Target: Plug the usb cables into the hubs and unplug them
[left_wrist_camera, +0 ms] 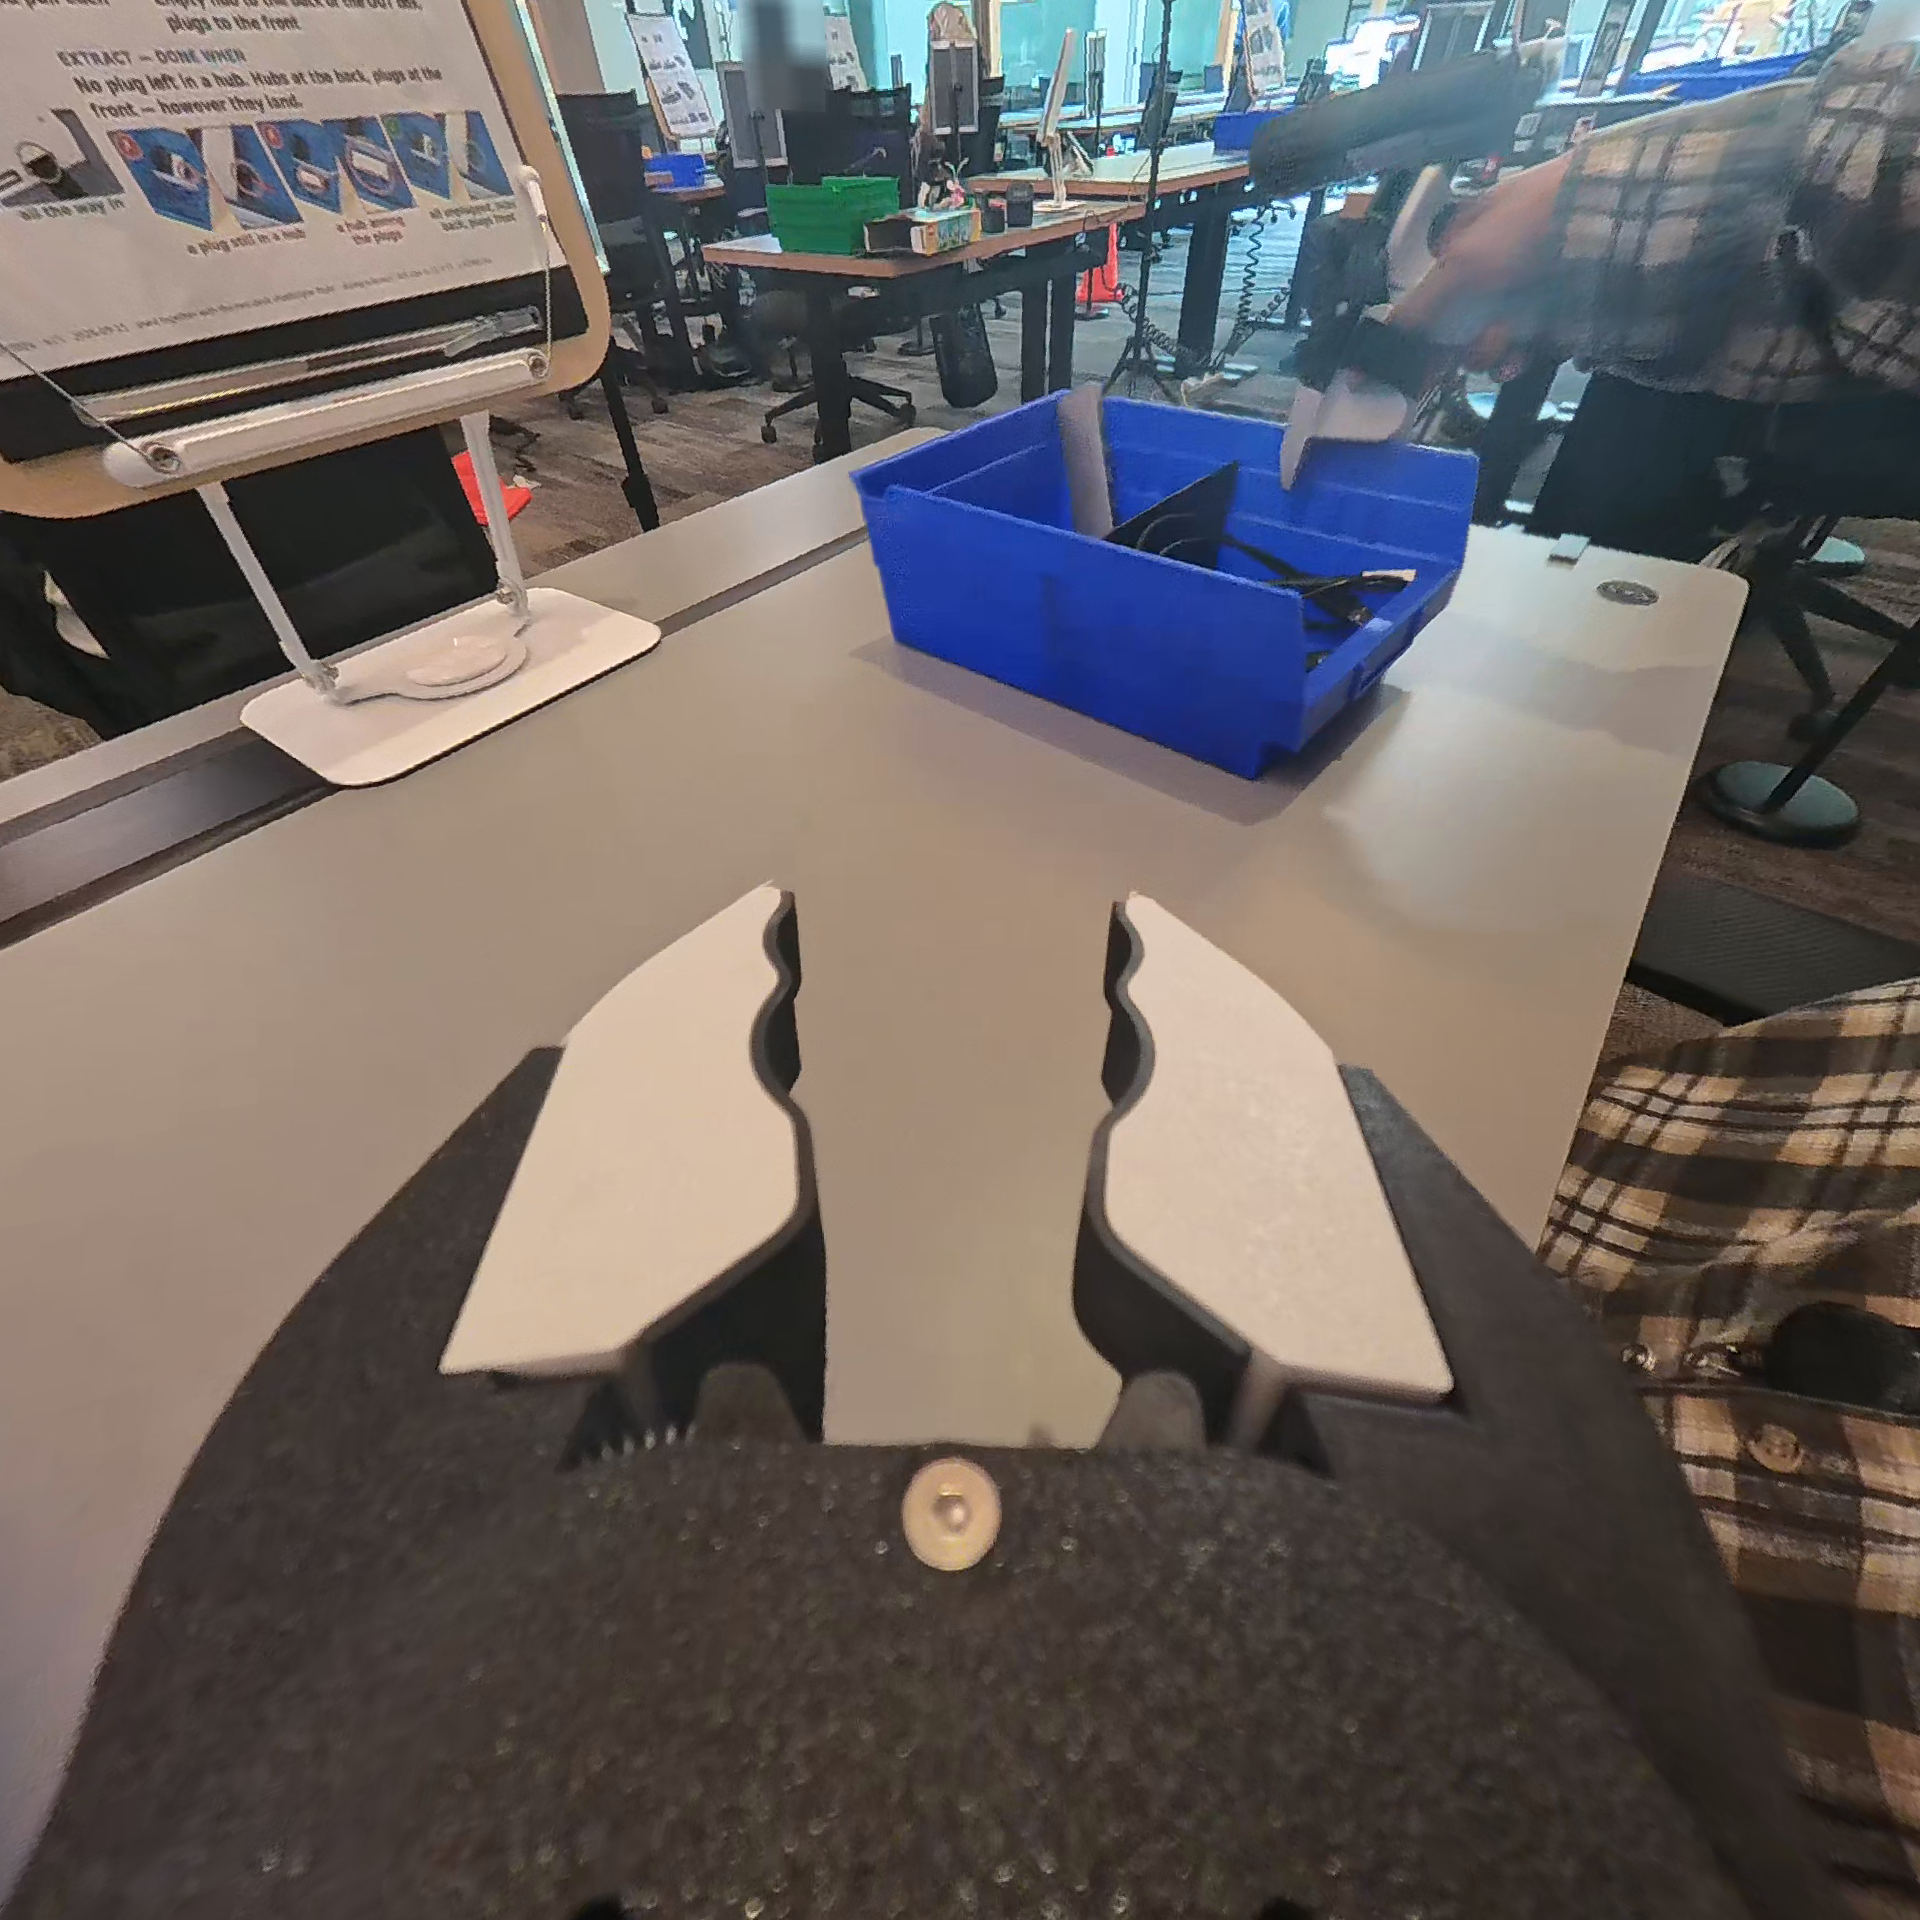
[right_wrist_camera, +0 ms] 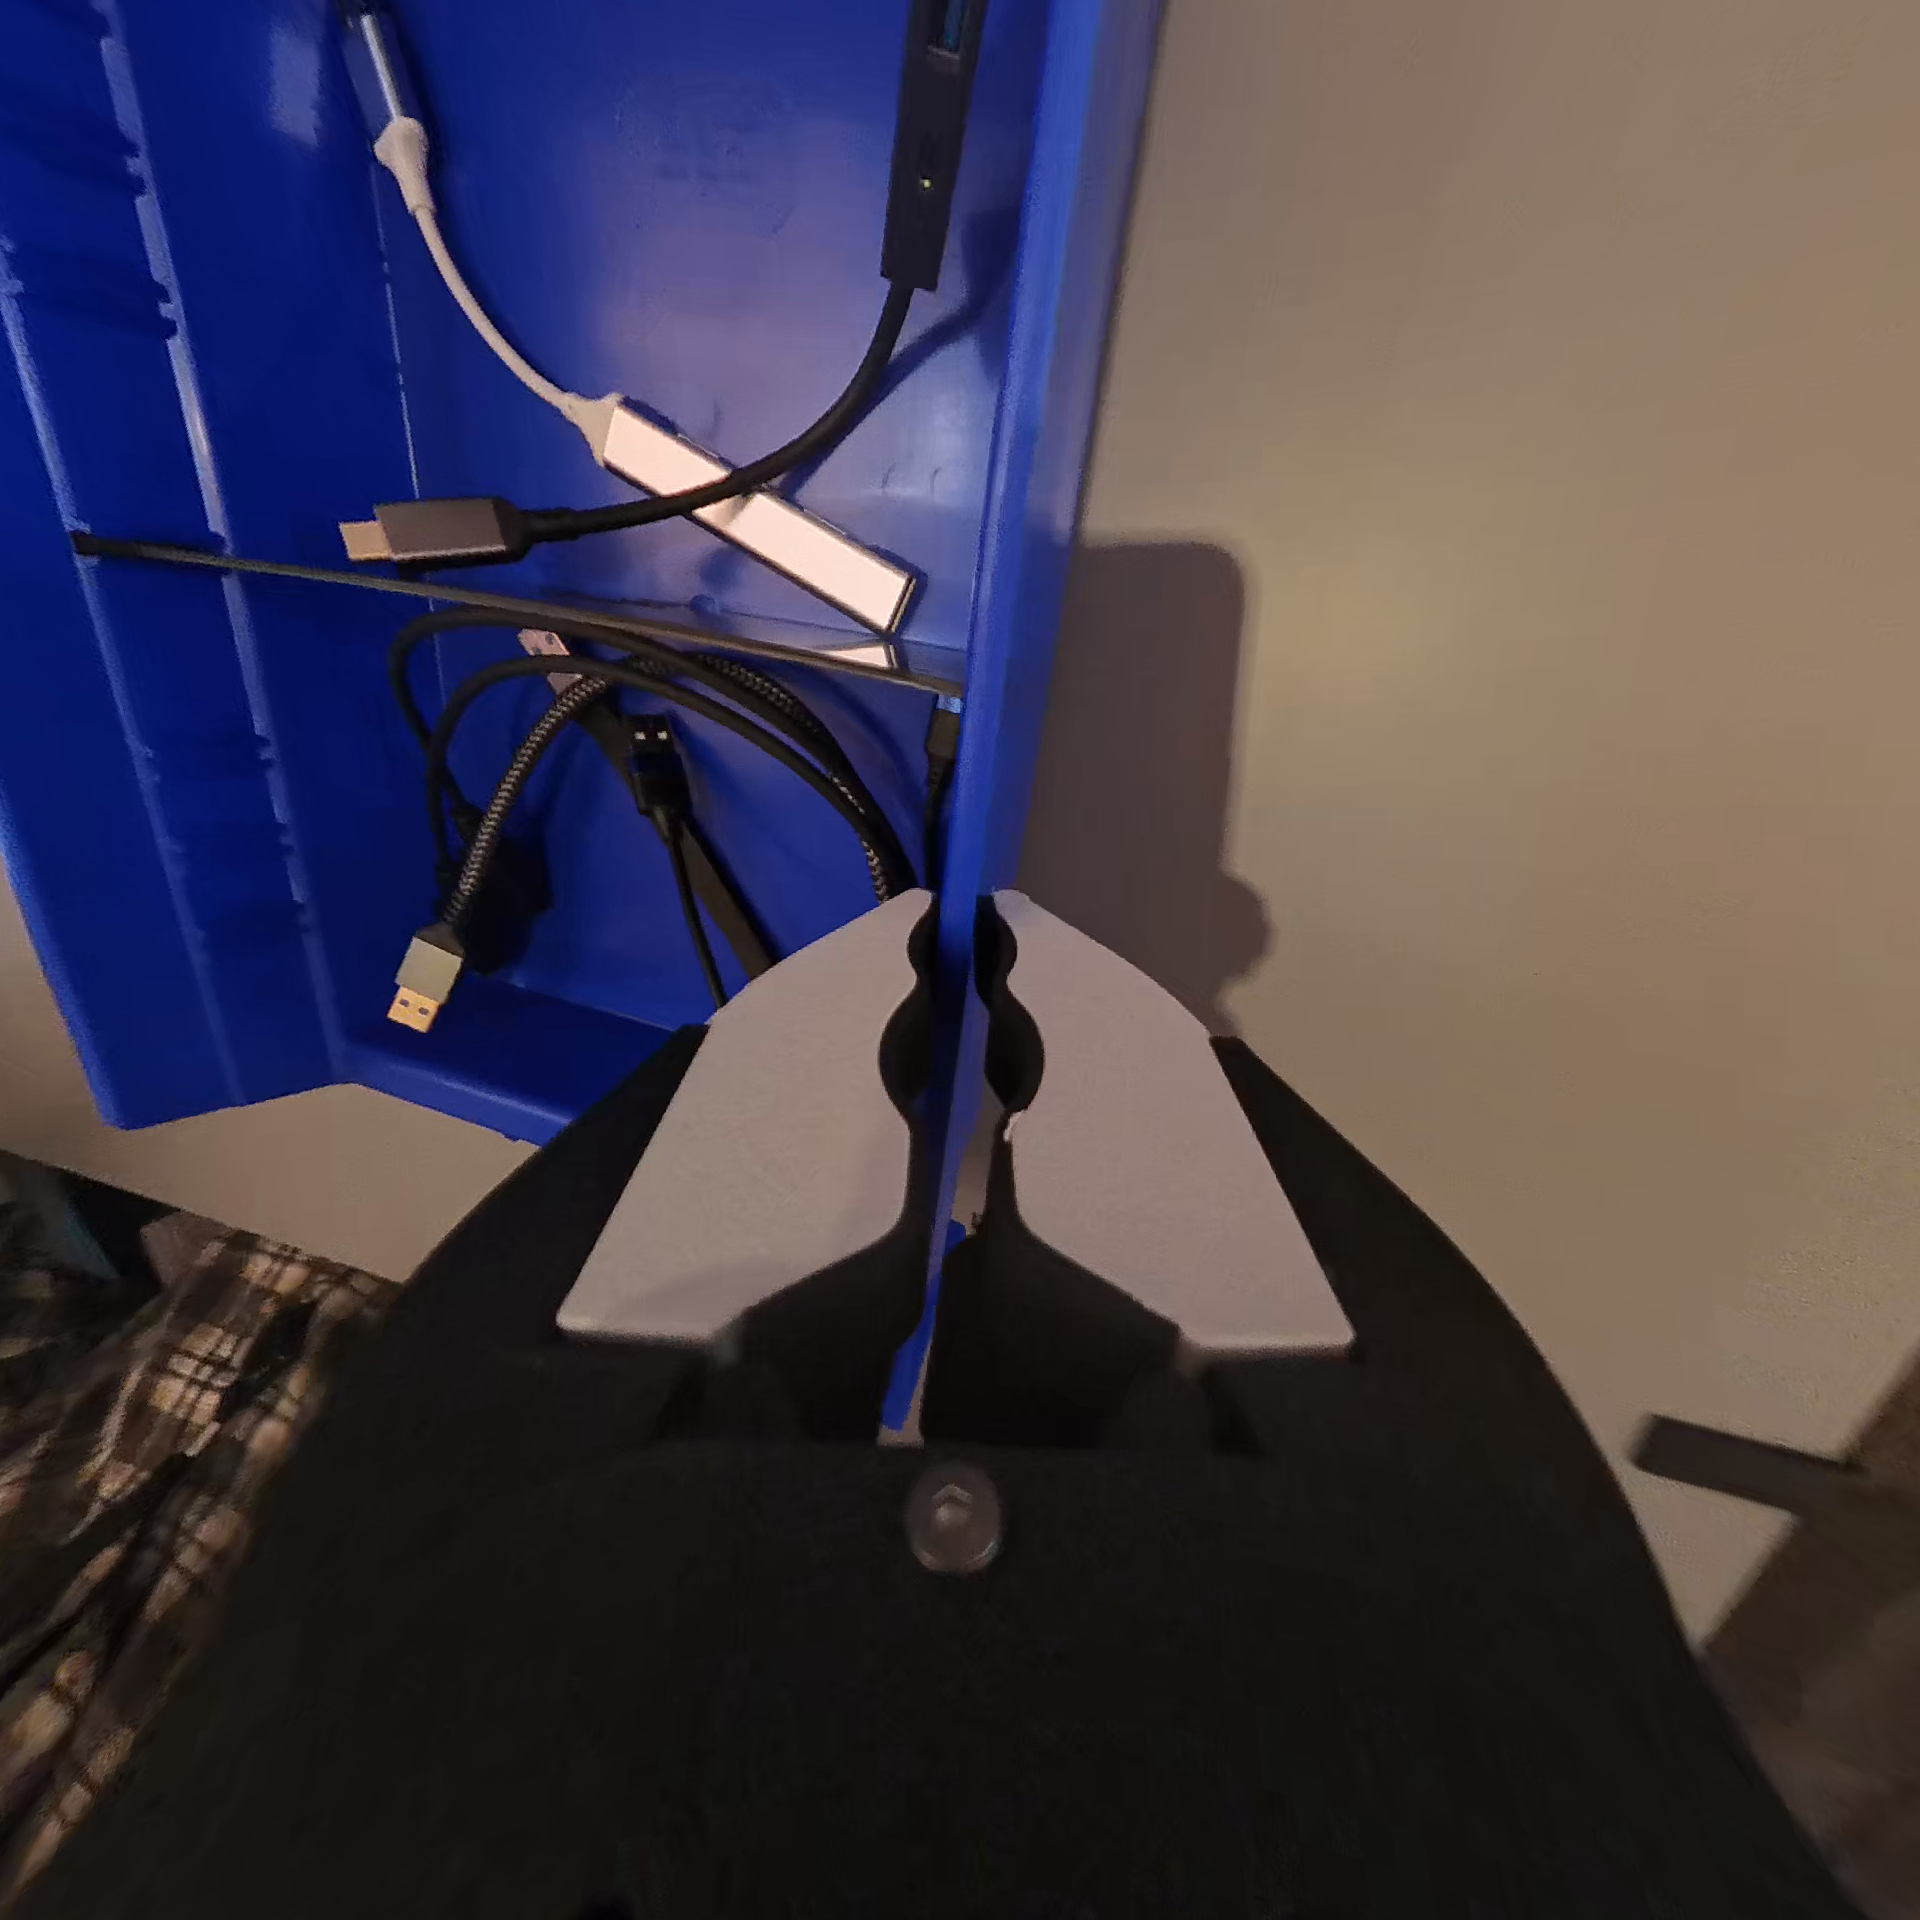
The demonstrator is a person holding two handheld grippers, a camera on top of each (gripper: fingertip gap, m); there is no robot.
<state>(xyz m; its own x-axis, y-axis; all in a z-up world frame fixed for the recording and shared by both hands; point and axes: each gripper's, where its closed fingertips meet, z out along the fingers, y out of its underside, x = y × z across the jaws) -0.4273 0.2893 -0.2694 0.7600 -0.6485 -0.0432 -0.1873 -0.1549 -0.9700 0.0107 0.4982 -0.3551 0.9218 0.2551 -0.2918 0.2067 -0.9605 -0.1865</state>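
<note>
A blue bin (left_wrist_camera: 1091, 623) stands on the grey table (left_wrist_camera: 727, 831), far ahead of my left gripper (left_wrist_camera: 951, 914), which is open and empty over the bare tabletop. My right gripper (right_wrist_camera: 961, 909) is shut on the bin's side wall (right_wrist_camera: 1039, 416); it also shows blurred at the bin's far rim in the left wrist view (left_wrist_camera: 1340, 426). A thin black divider (right_wrist_camera: 520, 597) splits the bin. Beyond it lie a silver hub (right_wrist_camera: 758, 509) on a white lead and a black hub (right_wrist_camera: 925, 156) with a grey-plugged lead (right_wrist_camera: 436, 540). The near side holds coiled black cables, one with a gold-tipped plug (right_wrist_camera: 426, 987).
A white document stand (left_wrist_camera: 457, 686) holding a printed sheet is at the left rear of the table. The table's right edge and rounded corner (left_wrist_camera: 1725, 592) lie just past the bin. A plaid sleeve (left_wrist_camera: 1745, 1247) is at my right. Other desks and chairs fill the background. Across from one pair of fingers to the other is roughly 50 centimeters.
</note>
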